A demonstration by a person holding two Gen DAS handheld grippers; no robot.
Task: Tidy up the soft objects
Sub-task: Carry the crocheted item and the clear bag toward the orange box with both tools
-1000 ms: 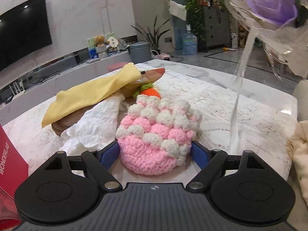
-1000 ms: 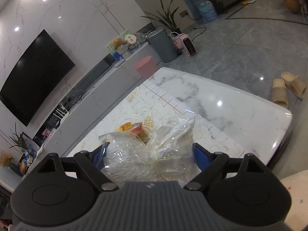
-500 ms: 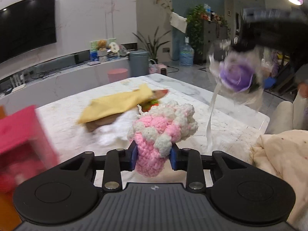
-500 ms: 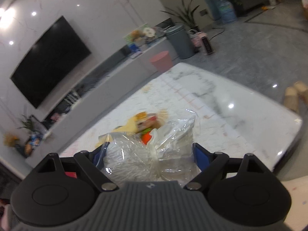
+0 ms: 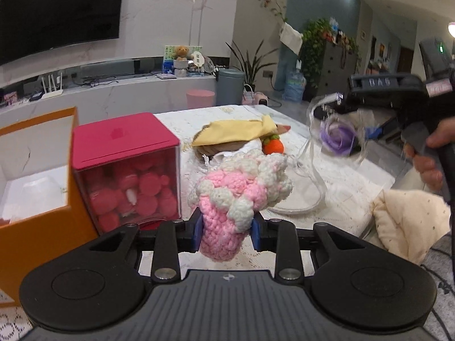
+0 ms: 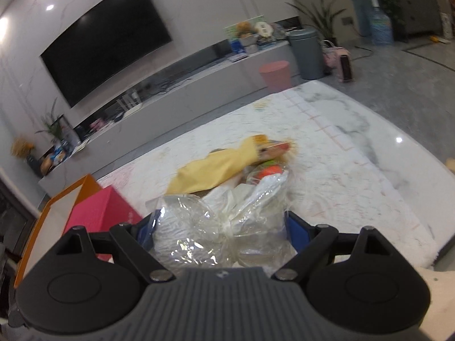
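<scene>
My left gripper [image 5: 226, 231] is shut on a pink and white crocheted toy [image 5: 241, 193], held above the table edge. My right gripper [image 6: 221, 227] is shut on a clear-wrapped purple flower [image 5: 338, 137]; its crinkled wrapping [image 6: 221, 227] fills the right wrist view. In the left wrist view the right gripper [image 5: 366, 135] hangs at the right, above the table. A pile with a yellow cloth [image 5: 236, 133], white cloth and orange crocheted carrot [image 5: 273, 146] lies mid-table. An open orange box [image 5: 34, 176] stands at the left.
A red cube box of pink balls [image 5: 128, 170] stands beside the orange box. A cream spotted cloth [image 5: 409, 221] lies at the right, off the table [image 6: 355, 170]. A pink bin [image 6: 275, 75] and grey bin [image 6: 307, 52] stand on the floor beyond.
My left gripper closed on the crocheted toy, lifted it and swung left, bringing the boxes into view. My right gripper turned left with the wrapped flower.
</scene>
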